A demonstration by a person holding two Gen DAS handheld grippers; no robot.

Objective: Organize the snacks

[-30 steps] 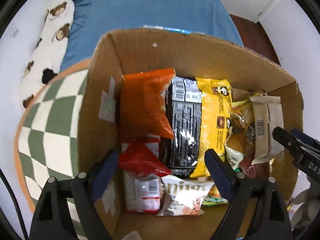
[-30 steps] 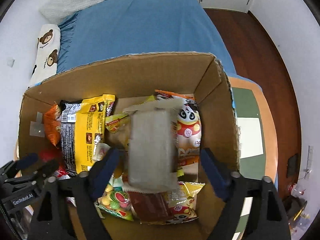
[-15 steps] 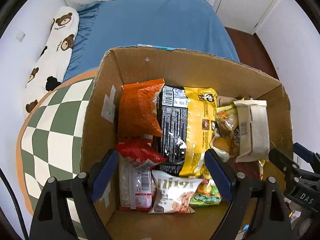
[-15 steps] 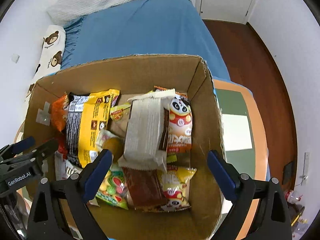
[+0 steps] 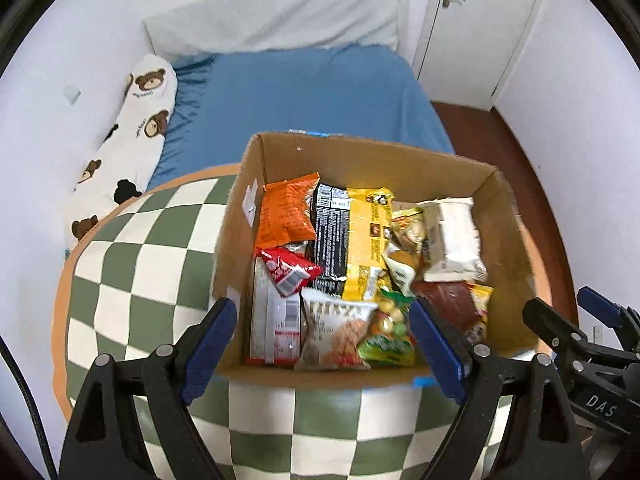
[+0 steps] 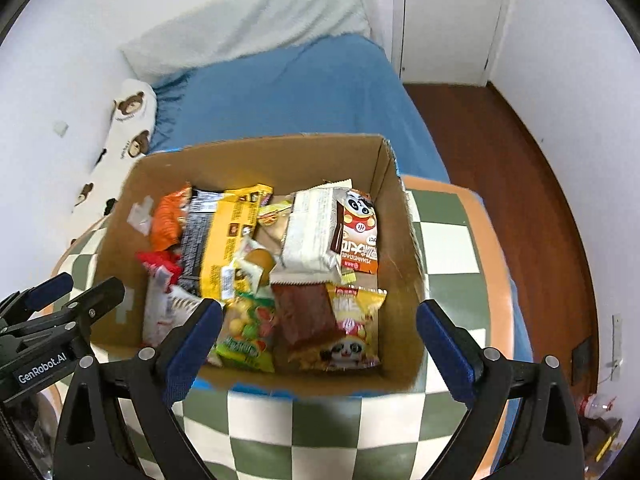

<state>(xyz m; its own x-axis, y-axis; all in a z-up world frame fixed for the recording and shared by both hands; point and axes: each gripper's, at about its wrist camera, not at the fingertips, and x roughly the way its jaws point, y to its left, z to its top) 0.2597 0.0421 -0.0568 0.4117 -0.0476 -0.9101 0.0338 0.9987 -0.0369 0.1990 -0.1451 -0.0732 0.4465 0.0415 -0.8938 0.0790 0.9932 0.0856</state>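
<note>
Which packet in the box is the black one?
The long black packet, standing between the orange bag and the yellow packet in the cardboard box; no other wrapper there is black.

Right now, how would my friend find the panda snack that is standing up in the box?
Find the cardboard box on the green checkered cushion. Along its right wall, at the far end, lies the panda snack, beside a white wrapped pack. It has a round panda face above a red and orange label.
</note>
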